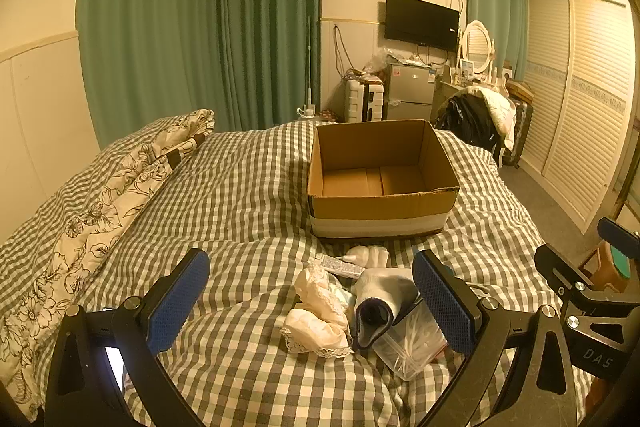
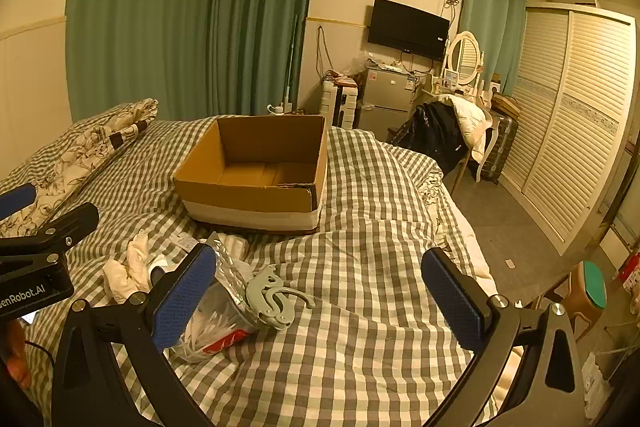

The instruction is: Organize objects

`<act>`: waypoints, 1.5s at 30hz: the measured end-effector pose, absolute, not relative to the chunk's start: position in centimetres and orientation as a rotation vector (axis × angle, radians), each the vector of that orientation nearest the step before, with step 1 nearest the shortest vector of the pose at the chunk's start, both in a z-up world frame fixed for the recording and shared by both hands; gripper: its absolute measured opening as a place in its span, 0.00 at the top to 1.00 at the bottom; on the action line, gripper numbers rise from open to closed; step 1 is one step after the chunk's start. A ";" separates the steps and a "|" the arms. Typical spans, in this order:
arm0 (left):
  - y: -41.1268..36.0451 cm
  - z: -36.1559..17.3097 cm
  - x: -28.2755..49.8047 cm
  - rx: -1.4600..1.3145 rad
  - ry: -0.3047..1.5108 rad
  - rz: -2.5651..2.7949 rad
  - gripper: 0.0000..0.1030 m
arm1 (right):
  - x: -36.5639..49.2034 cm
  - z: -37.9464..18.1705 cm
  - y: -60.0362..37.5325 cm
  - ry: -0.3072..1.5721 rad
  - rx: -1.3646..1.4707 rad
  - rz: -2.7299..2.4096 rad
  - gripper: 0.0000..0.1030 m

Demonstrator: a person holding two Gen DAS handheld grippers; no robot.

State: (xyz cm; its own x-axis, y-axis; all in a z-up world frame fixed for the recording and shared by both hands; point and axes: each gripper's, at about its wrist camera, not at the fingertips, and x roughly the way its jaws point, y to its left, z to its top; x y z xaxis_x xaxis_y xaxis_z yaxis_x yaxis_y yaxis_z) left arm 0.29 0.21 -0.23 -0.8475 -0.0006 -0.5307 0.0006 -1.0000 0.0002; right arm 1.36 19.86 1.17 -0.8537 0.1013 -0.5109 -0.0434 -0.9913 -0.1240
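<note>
An open, empty cardboard box (image 1: 380, 183) (image 2: 256, 175) sits on the checked bed. In front of it lies a small pile: cream lace cloths (image 1: 316, 311) (image 2: 128, 271), a grey-white sock (image 1: 380, 301), a white tube (image 1: 340, 265), a clear cotton-swab box (image 1: 408, 345) (image 2: 216, 323), and a grey hook-shaped hanger (image 2: 272, 297). My left gripper (image 1: 312, 303) is open, hovering over the cloths and sock, holding nothing. My right gripper (image 2: 320, 291) is open and empty, with the hanger and swab box by its left finger.
A floral pillow (image 1: 100, 211) lies on the bed's left. Past the bed stand green curtains (image 1: 200, 19), a fridge (image 1: 410, 93), a suitcase (image 1: 362, 101), a chair with clothes (image 1: 480, 119) and a louvred wardrobe (image 1: 580, 99). A stool (image 2: 588, 287) stands right.
</note>
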 end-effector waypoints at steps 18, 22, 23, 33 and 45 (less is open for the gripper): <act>0.4 -0.3 0.5 0.871 -0.006 -3.023 0.00 | 1.2 1.6 18.8 -0.188 -0.816 2.975 0.00; 0.4 -0.2 0.5 0.870 -0.007 -3.024 0.00 | 1.3 1.7 18.7 -0.186 -0.812 2.975 0.00; 0.5 -0.1 0.5 0.870 -0.007 -3.026 0.00 | 1.3 1.7 18.6 -0.185 -0.812 2.976 0.00; 0.7 1.3 1.6 0.845 -0.011 -3.051 0.00 | 2.4 2.5 18.5 -0.197 -0.781 2.992 0.00; -0.4 0.3 1.4 0.928 0.003 -3.047 0.00 | 3.5 3.1 18.6 -0.213 -0.759 2.993 0.00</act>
State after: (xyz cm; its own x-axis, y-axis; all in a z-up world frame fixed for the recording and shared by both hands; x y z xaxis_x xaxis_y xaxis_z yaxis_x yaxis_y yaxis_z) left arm 1.41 -0.41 0.29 -0.8295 0.0423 -0.5568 -0.0413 -0.9990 -0.0143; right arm 3.53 18.63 3.10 -0.8788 0.0789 -0.4706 -0.0114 -0.9894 -0.1446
